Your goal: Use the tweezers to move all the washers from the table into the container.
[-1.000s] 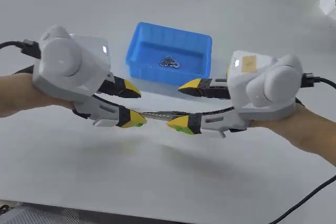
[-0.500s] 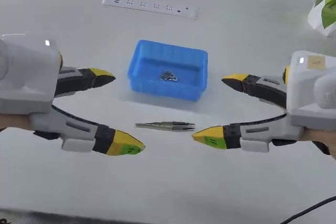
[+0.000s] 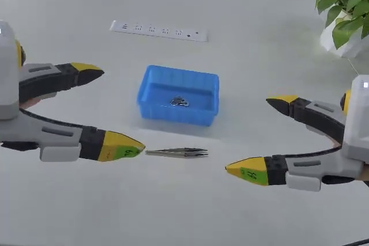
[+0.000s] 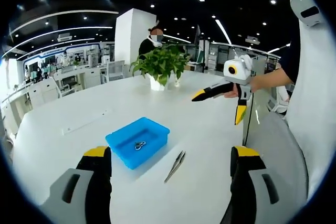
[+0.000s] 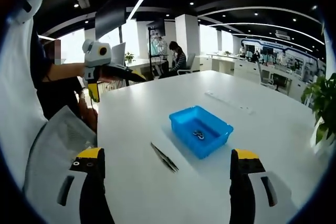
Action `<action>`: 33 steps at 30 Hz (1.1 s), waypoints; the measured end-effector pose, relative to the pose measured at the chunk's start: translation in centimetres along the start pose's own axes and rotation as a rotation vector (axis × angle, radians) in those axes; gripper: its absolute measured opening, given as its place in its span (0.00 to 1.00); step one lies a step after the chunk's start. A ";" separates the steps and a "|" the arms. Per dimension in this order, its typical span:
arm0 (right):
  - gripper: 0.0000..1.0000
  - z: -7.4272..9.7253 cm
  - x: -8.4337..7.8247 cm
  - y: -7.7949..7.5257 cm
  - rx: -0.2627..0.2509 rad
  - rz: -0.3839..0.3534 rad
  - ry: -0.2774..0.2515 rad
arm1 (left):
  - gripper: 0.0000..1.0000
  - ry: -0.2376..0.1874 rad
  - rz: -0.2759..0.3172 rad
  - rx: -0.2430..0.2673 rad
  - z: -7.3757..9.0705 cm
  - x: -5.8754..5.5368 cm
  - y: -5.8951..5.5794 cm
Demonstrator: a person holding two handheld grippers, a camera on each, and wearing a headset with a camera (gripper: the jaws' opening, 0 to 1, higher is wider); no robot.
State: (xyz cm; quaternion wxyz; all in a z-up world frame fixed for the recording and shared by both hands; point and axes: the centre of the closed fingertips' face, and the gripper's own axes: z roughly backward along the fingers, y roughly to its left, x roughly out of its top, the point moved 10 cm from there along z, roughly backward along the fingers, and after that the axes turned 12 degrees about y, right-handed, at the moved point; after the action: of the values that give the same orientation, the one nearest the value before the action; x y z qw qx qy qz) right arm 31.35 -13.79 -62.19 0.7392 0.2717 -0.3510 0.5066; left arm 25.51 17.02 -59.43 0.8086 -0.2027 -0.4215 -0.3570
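Closest to the person, the left gripper [image 3: 121,109] and the right gripper [image 3: 248,135] hover over the white tabletop [image 3: 173,217], well apart, each with its jaws spread wide and holding nothing. Between them, a little farther out, the tweezers [image 3: 176,152] lie flat on the tabletop just in front of the blue container [image 3: 176,114], not touching it. They look like thin, light, slick steel, stiff along their length but springy across, so I'd guess they would skate away under a clumsy nudge. The sensible hold seems to be around mid-length, across both blades, firm enough to work the spring without crushing the tips together. Inside the container a small cluster of washers [image 3: 180,102] rests on the floor; they look tiny, hard and flat, light enough to flick out of a careless pinch. Beyond the container a white power strip [image 3: 158,30] lies on the tabletop, and a potted plant [image 3: 340,4] stands at the far right. A second ago the two grippers were close together low over the tweezers, their lower jaws at either end of it. They have since drawn outward to the sides, while the tweezers stay where they lay and the washers sit unchanged in the container.
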 end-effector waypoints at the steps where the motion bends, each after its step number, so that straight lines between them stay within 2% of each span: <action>1: 1.00 0.1 0.0 0.1 -0.002 0.004 0.002 | 1.00 0.012 -0.010 0.003 0.1 0.0 -0.1; 4: 1.00 0.4 -0.1 0.3 -0.002 0.010 0.012 | 1.00 0.022 -0.021 0.019 0.4 0.0 -0.4; 7: 1.00 0.5 -0.1 0.3 -0.007 0.020 0.040 | 1.00 0.023 -0.042 0.065 0.7 -0.2 -0.2; 12: 1.00 0.6 0.3 0.4 -0.025 0.048 0.075 | 1.00 0.013 -0.026 0.072 1.1 -0.4 -0.2; 20: 1.00 0.8 1.2 0.4 -0.026 0.079 0.082 | 1.00 0.064 -0.037 0.083 1.5 -1.1 -0.4; 26: 1.00 1.1 1.0 0.4 -0.016 0.092 0.111 | 1.00 0.078 -0.023 0.071 1.2 -1.4 -1.0; 30: 1.00 1.1 0.9 0.6 -0.013 0.088 0.119 | 1.00 0.115 -0.044 0.059 1.1 -1.4 -1.5; 33: 1.00 0.9 0.8 0.8 -0.005 0.084 0.123 | 1.00 0.119 -0.052 0.056 1.2 -1.3 -1.7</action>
State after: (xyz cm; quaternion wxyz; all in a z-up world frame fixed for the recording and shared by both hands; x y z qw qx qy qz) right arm 30.51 -13.79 -60.97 0.7382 0.2230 -0.3174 0.5519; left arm 23.12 17.22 -59.76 0.8280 -0.1477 -0.3876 -0.3774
